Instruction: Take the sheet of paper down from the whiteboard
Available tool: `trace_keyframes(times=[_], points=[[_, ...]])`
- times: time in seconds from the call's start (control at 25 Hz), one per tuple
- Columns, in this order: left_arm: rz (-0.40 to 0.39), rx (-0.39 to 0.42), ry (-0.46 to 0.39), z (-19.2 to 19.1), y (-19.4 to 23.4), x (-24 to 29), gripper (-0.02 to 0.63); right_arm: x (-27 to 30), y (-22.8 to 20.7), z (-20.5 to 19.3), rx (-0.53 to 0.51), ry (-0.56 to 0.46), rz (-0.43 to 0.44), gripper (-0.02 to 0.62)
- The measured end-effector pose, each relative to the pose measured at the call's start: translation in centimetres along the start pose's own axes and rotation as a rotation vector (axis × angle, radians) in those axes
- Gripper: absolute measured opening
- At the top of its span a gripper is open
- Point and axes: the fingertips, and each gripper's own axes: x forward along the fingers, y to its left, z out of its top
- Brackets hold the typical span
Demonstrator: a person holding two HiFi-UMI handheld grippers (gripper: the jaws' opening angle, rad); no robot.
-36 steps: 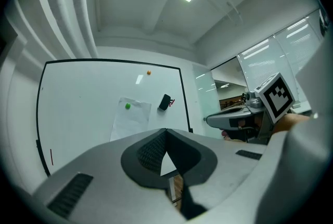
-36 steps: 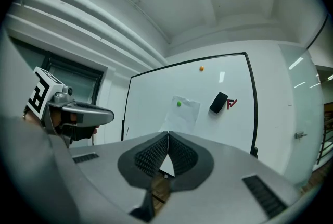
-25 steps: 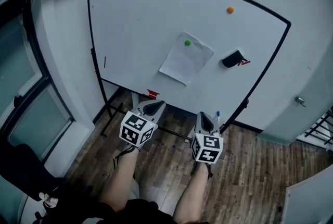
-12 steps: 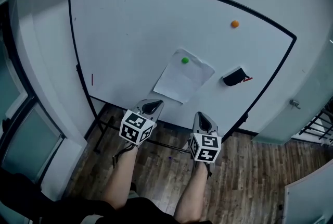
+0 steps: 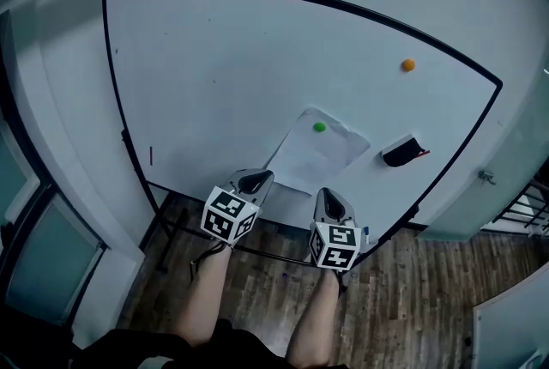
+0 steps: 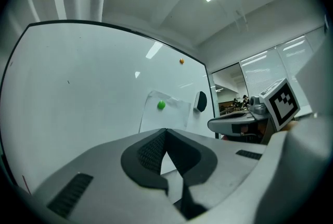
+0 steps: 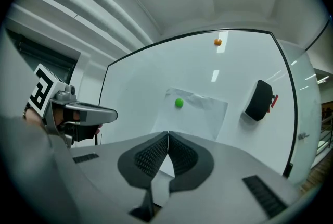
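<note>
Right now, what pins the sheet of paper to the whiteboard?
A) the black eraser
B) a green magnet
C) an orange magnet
B: the green magnet sits on the sheet of paper near its top edge; the orange magnet is on bare whiteboard, well clear of it.

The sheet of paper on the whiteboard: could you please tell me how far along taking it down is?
Done: nothing yet; the sheet of paper hangs on the whiteboard under a green magnet. In hand: the left hand-held gripper and right hand-held gripper face the board, shut and empty, short of the sheet. Left: free it and take it down.
</note>
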Motion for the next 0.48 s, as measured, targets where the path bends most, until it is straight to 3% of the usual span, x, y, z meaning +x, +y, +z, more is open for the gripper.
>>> trace_keyframes(times=[0.48], points=[[-0.066, -0.022, 0.010, -1.9, 4.4, 1.5, 0.018, 4.2, 2.2, -0.3, 0.009, 0.013, -0.049, 0.023]])
